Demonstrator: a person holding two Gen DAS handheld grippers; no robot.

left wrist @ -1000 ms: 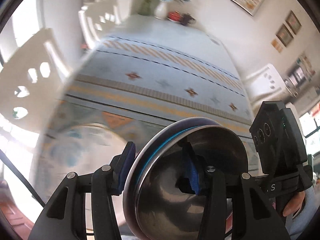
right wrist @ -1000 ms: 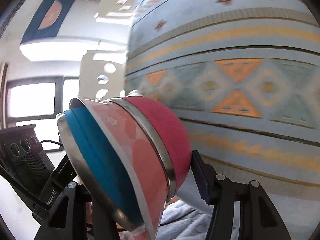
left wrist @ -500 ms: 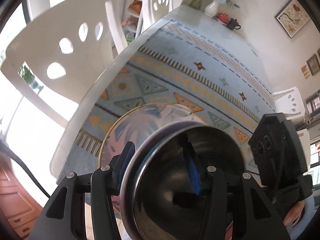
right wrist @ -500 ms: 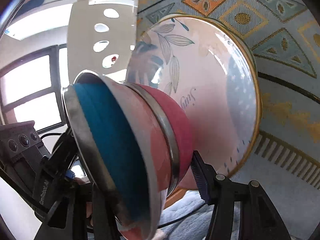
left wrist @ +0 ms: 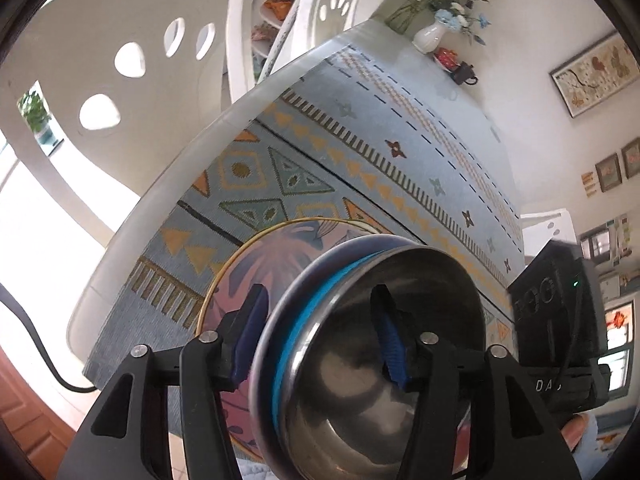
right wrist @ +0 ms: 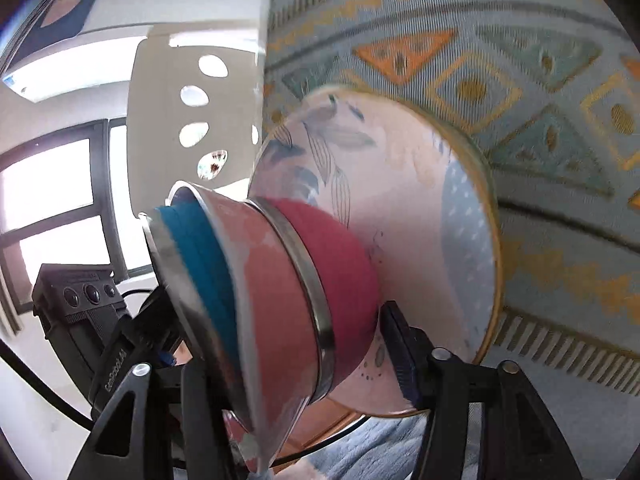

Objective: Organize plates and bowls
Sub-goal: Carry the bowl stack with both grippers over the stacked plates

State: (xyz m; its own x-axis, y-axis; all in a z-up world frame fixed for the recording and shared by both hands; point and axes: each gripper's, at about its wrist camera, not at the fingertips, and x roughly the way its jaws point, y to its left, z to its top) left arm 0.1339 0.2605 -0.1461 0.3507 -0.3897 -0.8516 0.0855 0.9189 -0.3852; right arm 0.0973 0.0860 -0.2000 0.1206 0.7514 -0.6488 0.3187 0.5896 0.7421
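Note:
A stack of nested steel-rimmed bowls (left wrist: 360, 380), blue, pink and red (right wrist: 280, 300), is gripped from two sides. Its red bottom rests against a pink leaf-patterned plate (right wrist: 420, 208) with a gold rim (left wrist: 256, 280), near the table's corner. My left gripper (left wrist: 320, 332) has one pad inside the top bowl and one outside the rim. My right gripper (right wrist: 296, 340) spans the whole stack, one pad by the red base, the other hidden behind the bowls. Both sets of jaws are opening, with the stack between them and the pads still touching it.
The patterned blue tablecloth (left wrist: 400, 184) covers the table, and its edge (left wrist: 168, 200) runs close beside the plate. White chairs (left wrist: 120, 80) stand just past that edge. A vase of flowers (left wrist: 430, 34) and a dark teapot (left wrist: 464, 74) sit at the far end.
Both grippers carried the bowl stack across the cloth toward the table's corner and lowered it. The pink plate came into view and now lies right under the stack.

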